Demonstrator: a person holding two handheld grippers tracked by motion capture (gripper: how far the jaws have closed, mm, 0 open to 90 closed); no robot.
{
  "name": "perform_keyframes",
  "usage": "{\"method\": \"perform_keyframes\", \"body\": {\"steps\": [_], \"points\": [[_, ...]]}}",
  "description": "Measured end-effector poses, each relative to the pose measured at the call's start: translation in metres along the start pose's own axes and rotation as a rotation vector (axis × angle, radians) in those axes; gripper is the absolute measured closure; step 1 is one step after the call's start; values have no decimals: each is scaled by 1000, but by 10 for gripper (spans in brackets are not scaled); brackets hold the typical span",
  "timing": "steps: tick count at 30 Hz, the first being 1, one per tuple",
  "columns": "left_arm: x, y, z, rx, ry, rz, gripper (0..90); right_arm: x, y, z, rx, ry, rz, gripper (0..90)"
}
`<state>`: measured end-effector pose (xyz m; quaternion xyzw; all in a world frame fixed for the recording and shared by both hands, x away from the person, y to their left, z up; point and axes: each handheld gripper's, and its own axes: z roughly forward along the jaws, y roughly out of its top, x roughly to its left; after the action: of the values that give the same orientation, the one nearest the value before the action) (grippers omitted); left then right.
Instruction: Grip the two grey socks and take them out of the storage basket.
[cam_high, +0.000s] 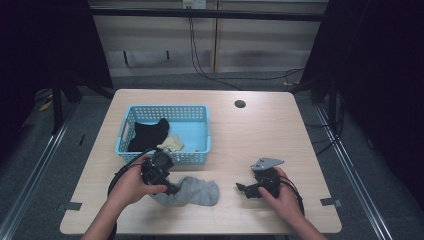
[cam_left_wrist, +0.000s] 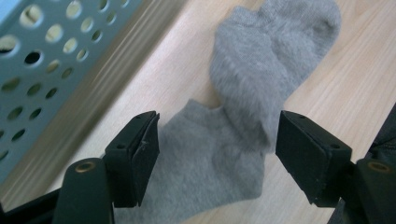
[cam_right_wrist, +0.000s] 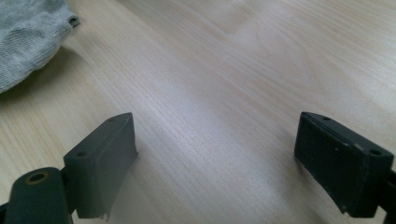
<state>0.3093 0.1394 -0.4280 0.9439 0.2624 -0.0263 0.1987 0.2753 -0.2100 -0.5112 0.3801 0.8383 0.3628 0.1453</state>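
Table: light wood table (cam_high: 260, 135) with a dark round hole (cam_high: 240, 104) at about 12 o'clock.
Basket: blue perforated basket (cam_high: 131, 112) at 10 o'clock from the table's middle; inside lie a black cloth (cam_high: 147, 134) and a pale cream piece (cam_high: 171, 143).
Grey sock: grey sock (cam_high: 192, 191) lies flat on the wood just in front of the basket, at 7 o'clock.
Left gripper: left gripper (cam_left_wrist: 217, 161) has its jaws spread wide, one each side of the sock, gripping nothing.
Right gripper: right gripper (cam_right_wrist: 215, 163) at 5 o'clock, jaws apart over bare wood; sock toe at its 10 o'clock.
In the way: the basket wall stands close beside the left gripper.
Writing: none readable.
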Motion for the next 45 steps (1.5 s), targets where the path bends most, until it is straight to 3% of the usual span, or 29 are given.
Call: {"method": "perform_keyframes", "body": {"steps": [13,21,22,29,34,37,39,45], "points": [[18,-35,-3,-64,13,-48,295,0,0,0,0,0,0,122],[31,-59,-2,-124,31,-65,294,0,0,0,1,0,0,121],[34,-65,0,-150,28,-75,293,0,0,0,1,-1,0,122],[43,-78,3,-211,42,-87,293,0,0,0,1,-1,0,122],[47,-88,3,-260,46,-55,272,0,0,0,0,0,1,122],[47,-91,6,-257,63,-31,253,0,0,0,1,-1,1,121],[47,-97,11,-262,96,3,238,0,0,0,1,-1,0,122],[47,-105,20,-264,98,12,190,0,0,0,1,-1,0,122]]}}
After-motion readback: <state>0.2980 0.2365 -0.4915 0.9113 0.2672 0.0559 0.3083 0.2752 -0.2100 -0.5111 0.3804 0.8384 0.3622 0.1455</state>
